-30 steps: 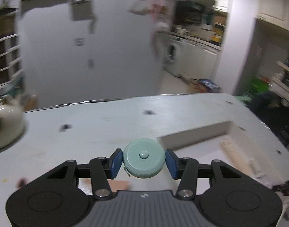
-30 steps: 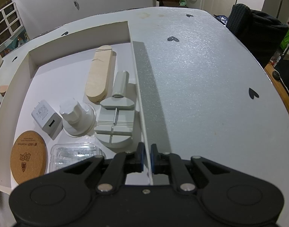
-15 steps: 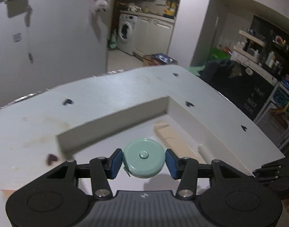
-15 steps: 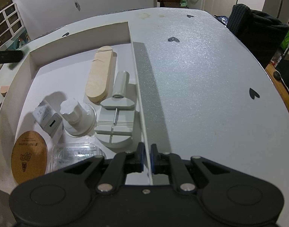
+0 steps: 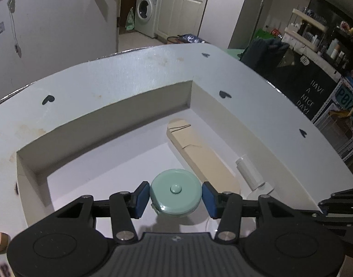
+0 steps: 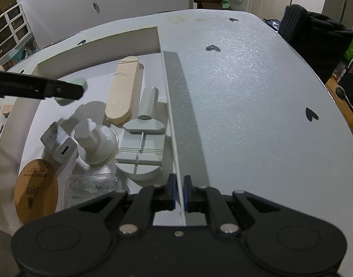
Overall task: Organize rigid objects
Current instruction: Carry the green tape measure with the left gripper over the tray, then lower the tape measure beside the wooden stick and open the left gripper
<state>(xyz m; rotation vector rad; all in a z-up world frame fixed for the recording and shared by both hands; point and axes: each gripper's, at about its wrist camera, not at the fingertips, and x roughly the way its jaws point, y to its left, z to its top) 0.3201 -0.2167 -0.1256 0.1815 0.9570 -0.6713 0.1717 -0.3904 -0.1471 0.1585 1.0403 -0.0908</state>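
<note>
Reaching in from the left side, the left tool (image 5: 176,195) tips down over the white box (image 5: 102,124) on the worktop (image 6: 257,106). Its 2 blue pads press on both sides of a round green tape measure (image 5: 176,191), which it holds in the air above the bare part of the box floor, near the wooden board (image 5: 199,154). From the right wrist view this tool is a dark bar coming in over the box, with a bit of green showing at its tip.

Writing can be seen on the round cork coaster (image 6: 35,190) in the near corner of the box, but it is too small to read. A dark sign in the room past the worktop says "HAVE A NICE DAY!" (image 5: 311,99).

The right tool (image 6: 179,192) points down at the near end of the box. Its jaws are almost closed, pinching the thin right wall (image 6: 170,120) of the box between the 2 pads. Just beside that wall inside the box lie a grey watch tool (image 6: 140,147), a white knob on a clear base (image 6: 93,138), a white charger plug (image 6: 58,142) and a clear plastic case (image 6: 91,190).
</note>
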